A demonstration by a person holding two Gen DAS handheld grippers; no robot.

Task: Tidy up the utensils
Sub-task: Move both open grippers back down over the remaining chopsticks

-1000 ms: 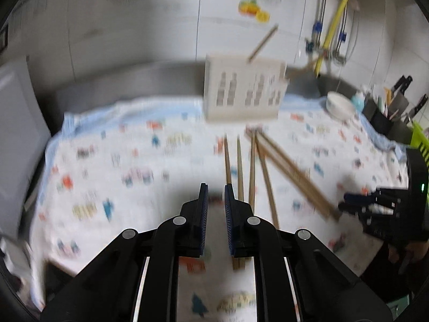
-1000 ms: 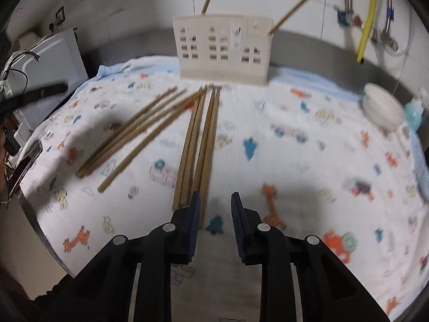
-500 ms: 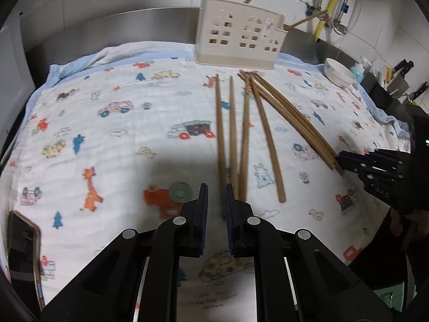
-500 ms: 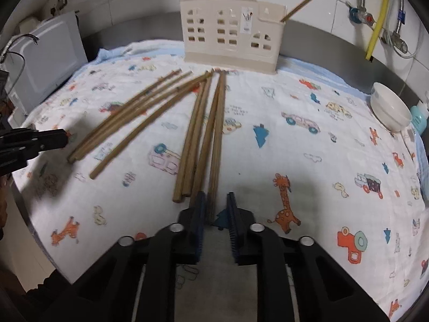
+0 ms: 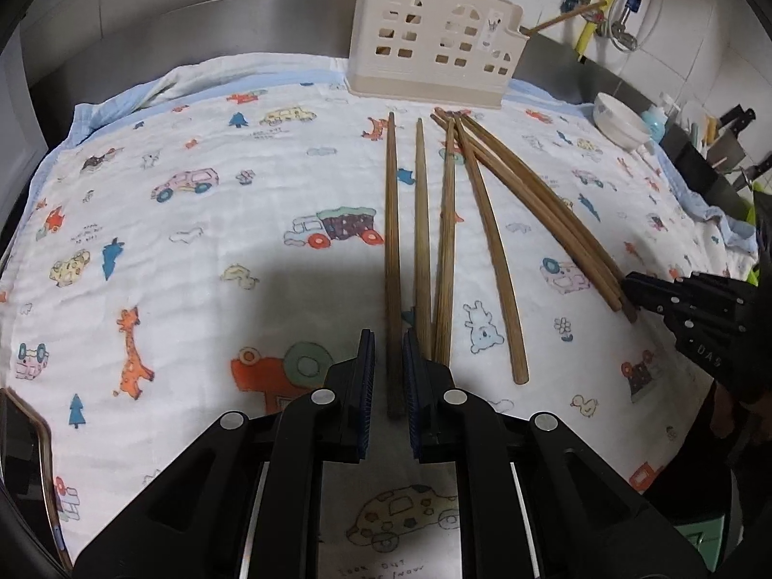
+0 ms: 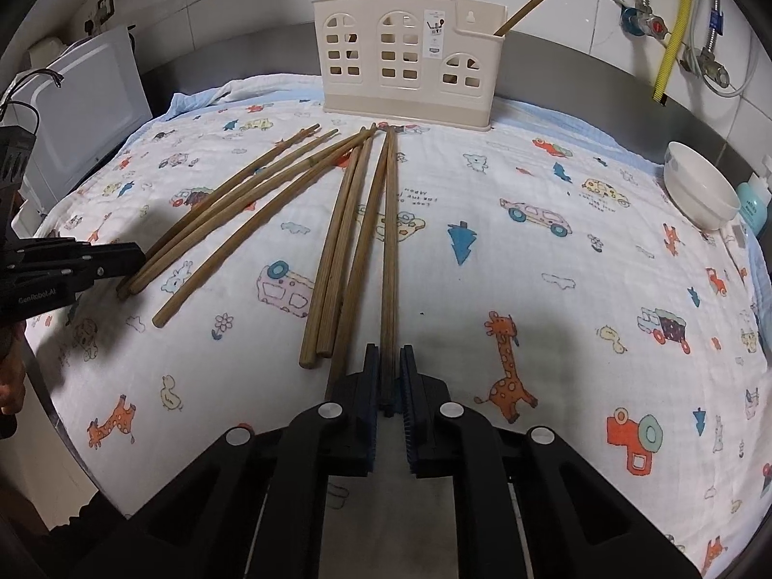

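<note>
Several wooden chopsticks (image 5: pixel 446 227) lie on a printed cloth (image 5: pixel 193 241), fanning out from a cream utensil holder (image 5: pixel 434 43) at the back, which has two chopsticks standing in it. My left gripper (image 5: pixel 387 342) straddles the near end of the leftmost chopstick (image 5: pixel 392 251) with a gap each side, jaws narrowly open. My right gripper (image 6: pixel 390 359) is closed on the near end of the rightmost chopstick (image 6: pixel 389 241), which lies on the cloth. Each gripper shows at the edge of the other's view: the right one (image 5: pixel 685 296), the left one (image 6: pixel 72 260).
A white bowl (image 6: pixel 699 193) and a blue bottle (image 6: pixel 755 202) stand at the right edge of the cloth (image 6: pixel 555 289). A white appliance (image 6: pixel 82 111) stands to the left. A knife block (image 5: pixel 714 154) is at the far right. Pipes run on the tiled wall.
Both grippers came lower and closer to the chopsticks' near ends. The right gripper's jaws narrowed from a wide gap onto the rightmost chopstick. The left gripper now straddles the leftmost chopstick.
</note>
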